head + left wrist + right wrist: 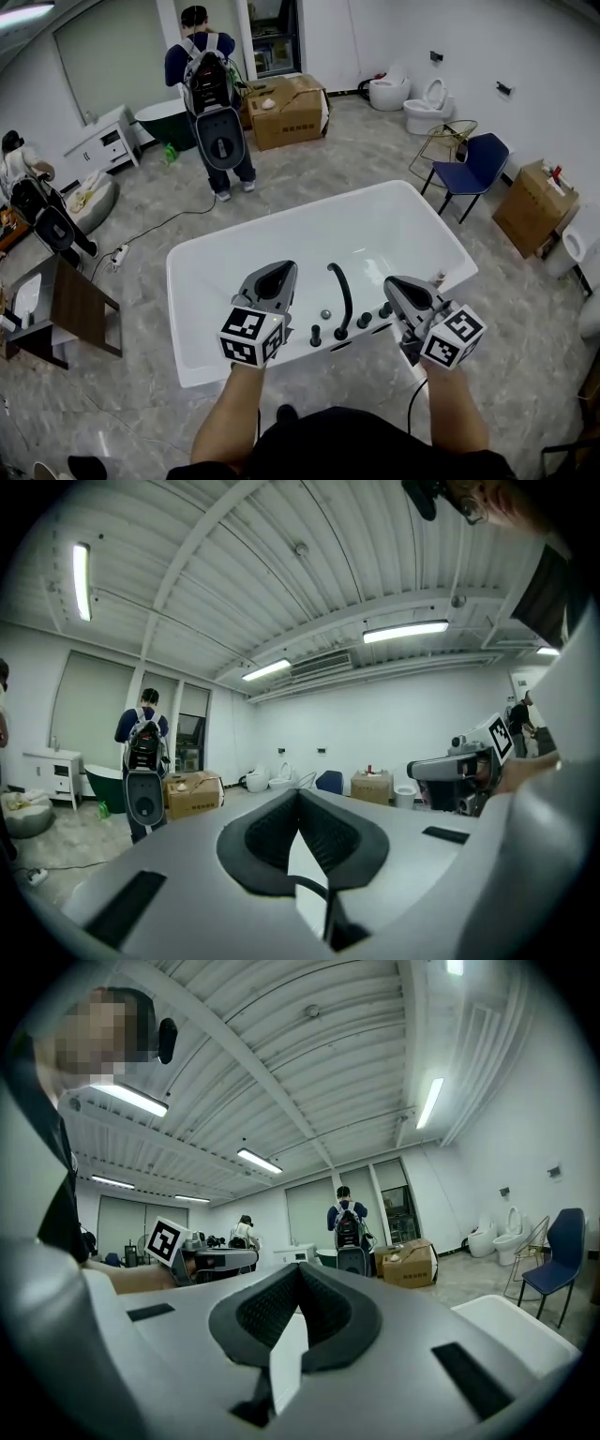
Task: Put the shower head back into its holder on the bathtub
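Left gripper (279, 272), right gripper (392, 284): jaws pressed together, empty, over bathtub (202, 319) rim. Shower head (384, 310) probably the dark piece on that rim. Likely light, rigid, slippery. Best pinched across handle.

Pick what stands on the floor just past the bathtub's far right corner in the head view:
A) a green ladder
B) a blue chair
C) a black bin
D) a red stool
B: a blue chair on thin dark legs stands on the floor just beyond the far right corner of the white bathtub. No ladder, stool or bin is there.
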`<state>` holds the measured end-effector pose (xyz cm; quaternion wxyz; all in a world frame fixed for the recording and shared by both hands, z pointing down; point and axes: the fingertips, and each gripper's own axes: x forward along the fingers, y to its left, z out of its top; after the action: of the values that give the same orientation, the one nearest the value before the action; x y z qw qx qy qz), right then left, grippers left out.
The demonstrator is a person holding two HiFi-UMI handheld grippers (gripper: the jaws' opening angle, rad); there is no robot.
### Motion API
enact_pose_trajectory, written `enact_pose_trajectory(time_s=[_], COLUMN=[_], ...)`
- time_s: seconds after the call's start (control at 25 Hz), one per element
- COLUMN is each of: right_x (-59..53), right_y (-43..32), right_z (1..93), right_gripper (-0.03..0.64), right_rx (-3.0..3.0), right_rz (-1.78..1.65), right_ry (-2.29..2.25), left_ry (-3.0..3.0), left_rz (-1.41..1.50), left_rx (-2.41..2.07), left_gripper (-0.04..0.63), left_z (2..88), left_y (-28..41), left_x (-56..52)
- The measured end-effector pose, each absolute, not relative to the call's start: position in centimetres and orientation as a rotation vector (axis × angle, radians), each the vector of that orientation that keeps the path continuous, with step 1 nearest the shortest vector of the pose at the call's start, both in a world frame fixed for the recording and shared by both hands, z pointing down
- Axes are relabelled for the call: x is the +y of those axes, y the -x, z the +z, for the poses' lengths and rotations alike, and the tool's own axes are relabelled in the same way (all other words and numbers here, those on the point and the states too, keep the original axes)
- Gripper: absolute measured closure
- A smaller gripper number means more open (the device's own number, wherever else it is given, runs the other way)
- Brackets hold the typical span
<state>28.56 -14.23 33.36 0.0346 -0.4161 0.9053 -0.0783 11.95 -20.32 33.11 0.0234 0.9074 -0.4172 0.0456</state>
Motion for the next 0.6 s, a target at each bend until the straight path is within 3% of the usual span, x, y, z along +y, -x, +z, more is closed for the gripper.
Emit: enact_pose_trajectory(time_s=[0.6], right_x=[-14.4], right_y=[-28.5], right_z=[34.7], right_gripper=[0.601], right_rx=[2.760], right_rz=[-0.312], right_ry=[1.307], left_ry=[-2.773], left_rz=[0.193], left_rx=[-1.273], left_gripper=[0.580], left_z=[35.2], left_y=[-11.4], left_x=[-21.4])
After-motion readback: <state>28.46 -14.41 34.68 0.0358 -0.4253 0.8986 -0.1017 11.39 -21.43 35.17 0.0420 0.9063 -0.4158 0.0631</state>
